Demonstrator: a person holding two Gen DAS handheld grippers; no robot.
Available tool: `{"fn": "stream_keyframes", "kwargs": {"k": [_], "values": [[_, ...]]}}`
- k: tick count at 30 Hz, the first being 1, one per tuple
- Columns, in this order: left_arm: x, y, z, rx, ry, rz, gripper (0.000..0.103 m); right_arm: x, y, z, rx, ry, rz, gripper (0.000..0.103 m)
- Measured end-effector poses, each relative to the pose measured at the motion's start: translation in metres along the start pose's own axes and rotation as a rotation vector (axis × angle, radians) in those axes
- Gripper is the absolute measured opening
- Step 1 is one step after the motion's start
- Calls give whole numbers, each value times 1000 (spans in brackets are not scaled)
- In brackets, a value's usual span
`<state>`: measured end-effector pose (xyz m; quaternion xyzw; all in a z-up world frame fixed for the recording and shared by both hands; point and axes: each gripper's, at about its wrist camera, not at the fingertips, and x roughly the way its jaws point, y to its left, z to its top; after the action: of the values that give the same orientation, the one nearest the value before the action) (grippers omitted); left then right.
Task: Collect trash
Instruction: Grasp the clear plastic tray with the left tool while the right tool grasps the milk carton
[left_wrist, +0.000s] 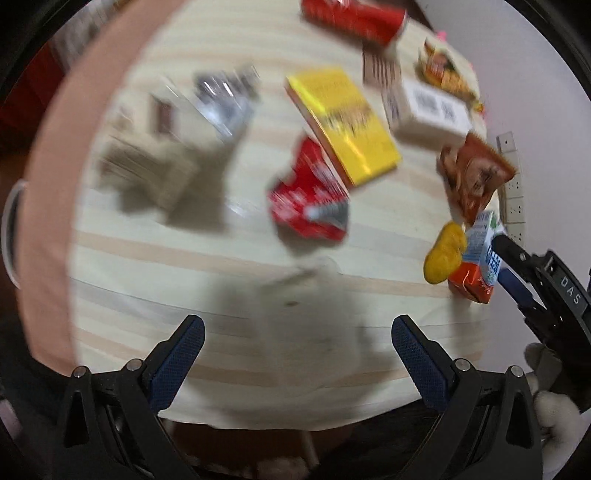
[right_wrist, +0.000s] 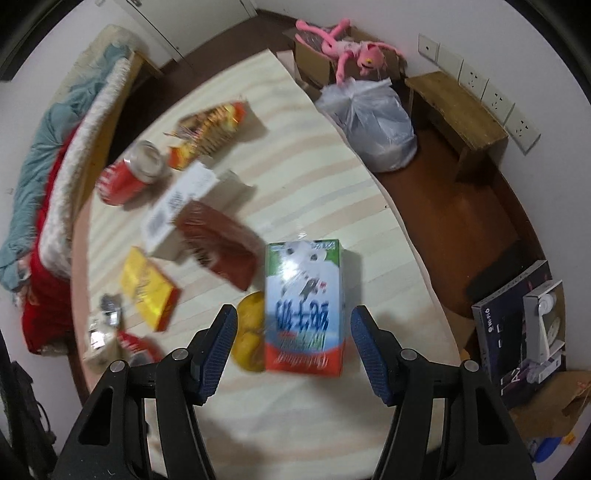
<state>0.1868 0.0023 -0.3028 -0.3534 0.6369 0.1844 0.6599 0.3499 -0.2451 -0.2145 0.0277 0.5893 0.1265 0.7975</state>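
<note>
Trash lies scattered on a pale striped round table (right_wrist: 303, 155). My right gripper (right_wrist: 294, 314) points down, open, with a blue and white milk carton (right_wrist: 304, 295) standing between its fingers; a gap shows on both sides. A yellow peel (right_wrist: 249, 339) sits against the carton's left side. My left gripper (left_wrist: 299, 321) is open above a blurred white crumpled tissue (left_wrist: 310, 314). Beyond it lie a crushed red wrapper (left_wrist: 310, 199) and a yellow box (left_wrist: 343, 122). The left wrist view also shows the carton (left_wrist: 480, 258) with the right gripper's fingers (left_wrist: 513, 254) at it.
A brown snack packet (right_wrist: 221, 240), a white box (right_wrist: 177, 206), a red can (right_wrist: 125, 177) and a snack bag (right_wrist: 210, 125) lie farther back. Crumpled foil (left_wrist: 225, 99) and beige paper (left_wrist: 155, 166) sit left. On the floor: a white plastic bag (right_wrist: 373, 122) and a wooden stool (right_wrist: 458, 114).
</note>
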Motion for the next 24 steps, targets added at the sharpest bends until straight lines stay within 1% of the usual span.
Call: {"fn": "stream_keyframes", "kwargs": {"k": [1, 2, 3, 4, 5, 6, 8, 9, 11, 12, 14, 15, 18, 20, 24], "values": [[8, -4, 1, -7, 13, -10, 103, 8, 0, 1, -4, 9, 2, 64], [14, -8, 1, -10, 18, -5, 103, 16, 0, 2, -9, 18, -5, 58], [19, -10, 2, -15, 24, -2, 103, 20, 0, 2, -16, 24, -14, 54], [23, -12, 1, -22, 26, -3, 96, 19, -1, 1, -25, 19, -11, 53], [22, -14, 0, -24, 17, 9, 93, 18, 1, -2, -31, 21, -15, 53], [18, -17, -2, -18, -9, 18, 88, 18, 0, -4, -37, 32, -21, 53], [12, -23, -5, 25, -33, 54, 63, 14, -2, -13, -61, 59, -38, 53], [9, -28, -8, 67, -33, 85, 58, 13, -3, -19, -77, 77, -47, 53], [4, -29, -13, 156, -58, 145, 57, 10, -7, -33, -100, 121, -52, 53], [-1, -33, -15, 205, -87, 199, 57, 8, -7, -39, -109, 133, -53, 54], [-5, -34, -22, 288, -119, 264, 57, 5, -4, -50, -143, 138, -74, 54], [-6, -34, -24, 314, -124, 274, 57, 4, -2, -54, -155, 132, -88, 54], [-7, -35, -29, 337, -126, 283, 59, 10, 4, -60, -186, 122, -141, 54], [-7, -29, -33, 332, -134, 276, 60, 13, 5, -64, -188, 121, -156, 54], [-8, -22, -42, 312, -147, 250, 57, 19, 10, -71, -182, 108, -176, 54]]}}
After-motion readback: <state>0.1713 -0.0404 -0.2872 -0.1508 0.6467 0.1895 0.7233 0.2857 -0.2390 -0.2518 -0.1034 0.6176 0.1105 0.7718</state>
